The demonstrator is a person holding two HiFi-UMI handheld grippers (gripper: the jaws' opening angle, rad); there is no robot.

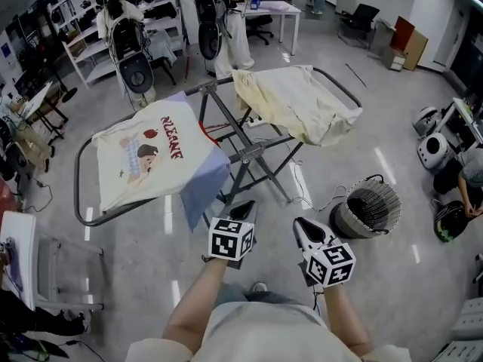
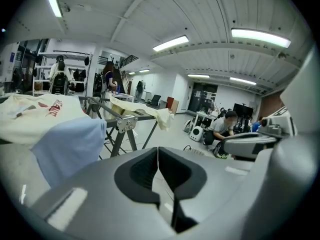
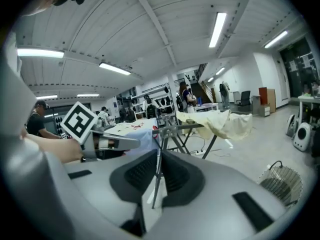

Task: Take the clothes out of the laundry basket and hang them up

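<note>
A metal drying rack (image 1: 249, 153) stands in front of me. A white printed T-shirt (image 1: 147, 161) and a light blue garment (image 1: 204, 183) lie over its left wing, a cream garment (image 1: 294, 104) over its right wing. The round wire laundry basket (image 1: 367, 208) sits on the floor to the right and looks empty inside. My left gripper (image 1: 240, 210) is held low before the rack, its jaws together with nothing between them (image 2: 158, 151). Beside it, my right gripper (image 1: 304, 228) also has its jaws together and holds nothing (image 3: 160, 154). The basket (image 3: 281, 184) shows at the lower right of the right gripper view.
A clear chair (image 1: 68, 270) stands at the left. A cable runs on the floor near the basket. A seated person (image 1: 468, 187) and white devices (image 1: 434, 149) are at the right. Shelves (image 1: 113, 36), a desk (image 1: 275, 10) and a standing person (image 1: 234, 29) are at the back.
</note>
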